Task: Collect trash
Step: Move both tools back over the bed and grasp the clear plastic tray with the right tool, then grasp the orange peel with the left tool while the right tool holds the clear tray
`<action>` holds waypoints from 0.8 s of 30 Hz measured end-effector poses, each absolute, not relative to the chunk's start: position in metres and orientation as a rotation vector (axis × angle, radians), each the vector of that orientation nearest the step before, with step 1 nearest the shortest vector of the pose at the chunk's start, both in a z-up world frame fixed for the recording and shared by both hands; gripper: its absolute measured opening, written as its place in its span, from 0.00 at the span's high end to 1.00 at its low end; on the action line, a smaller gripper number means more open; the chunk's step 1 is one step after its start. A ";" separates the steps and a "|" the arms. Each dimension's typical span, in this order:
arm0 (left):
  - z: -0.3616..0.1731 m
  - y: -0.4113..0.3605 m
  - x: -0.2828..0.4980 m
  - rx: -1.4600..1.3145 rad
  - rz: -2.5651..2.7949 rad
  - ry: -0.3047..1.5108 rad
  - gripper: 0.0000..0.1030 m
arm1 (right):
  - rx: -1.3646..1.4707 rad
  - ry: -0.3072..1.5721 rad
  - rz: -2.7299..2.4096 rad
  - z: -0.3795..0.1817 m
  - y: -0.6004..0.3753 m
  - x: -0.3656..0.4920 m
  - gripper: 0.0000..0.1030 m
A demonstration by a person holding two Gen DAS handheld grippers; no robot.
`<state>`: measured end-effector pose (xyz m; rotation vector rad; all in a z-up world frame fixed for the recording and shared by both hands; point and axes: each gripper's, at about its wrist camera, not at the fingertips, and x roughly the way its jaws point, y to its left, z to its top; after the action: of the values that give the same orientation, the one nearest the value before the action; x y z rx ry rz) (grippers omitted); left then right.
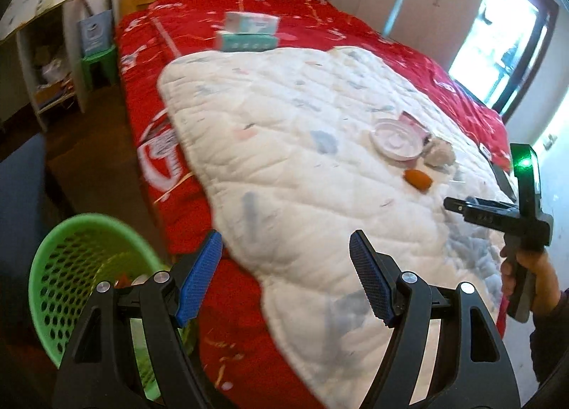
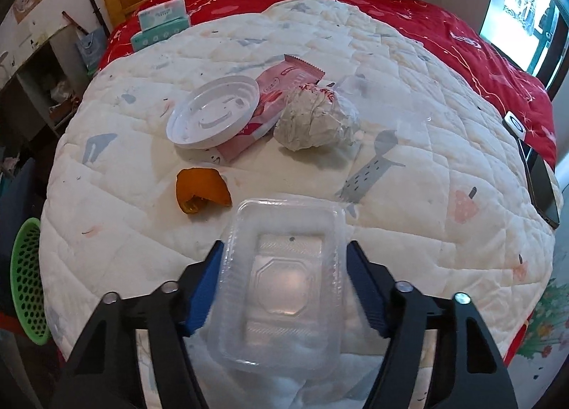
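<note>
Bedroom scene, white quilt [image 2: 426, 195] on the bed. My right hand-held gripper [image 2: 284, 249] is pinching the clear plastic tray [image 2: 284, 277] at lower centre; left hand-held gripper [image 1: 284, 245] is spread, empty. Next I'd carry it to the green basket [image 1: 64, 259], lower left.

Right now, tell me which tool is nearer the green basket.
Left. The left tool hangs open just beside the basket, at the bed's edge. The right tool is over the quilt, shut on a clear tray, well away from it.
</note>
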<state>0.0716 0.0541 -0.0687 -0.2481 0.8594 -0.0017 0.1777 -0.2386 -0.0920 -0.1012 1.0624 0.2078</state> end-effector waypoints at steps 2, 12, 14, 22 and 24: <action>-0.067 0.041 0.084 -0.234 -0.029 0.861 0.29 | -0.081 1.062 0.222 -0.091 -0.243 0.176 0.44; -0.072 -0.035 0.135 -0.135 -0.188 0.878 0.29 | 0.021 1.006 0.260 -0.070 -0.274 0.152 0.44; -0.075 -0.046 0.145 -0.133 -0.220 0.888 0.29 | 0.046 1.002 0.263 -0.067 -0.282 0.147 0.44; -0.086 -0.086 0.185 -0.163 -0.278 0.935 0.29 | 0.105 0.989 0.273 -0.062 -0.300 0.134 0.44; -0.089 -0.094 0.192 -0.177 -0.278 0.948 0.33 | 0.116 0.983 0.279 -0.061 -0.304 0.132 0.44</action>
<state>0.1924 -0.0935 -0.0894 -0.1766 0.9477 -0.2784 0.1319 -0.3035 -0.0608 0.1163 0.9832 0.2789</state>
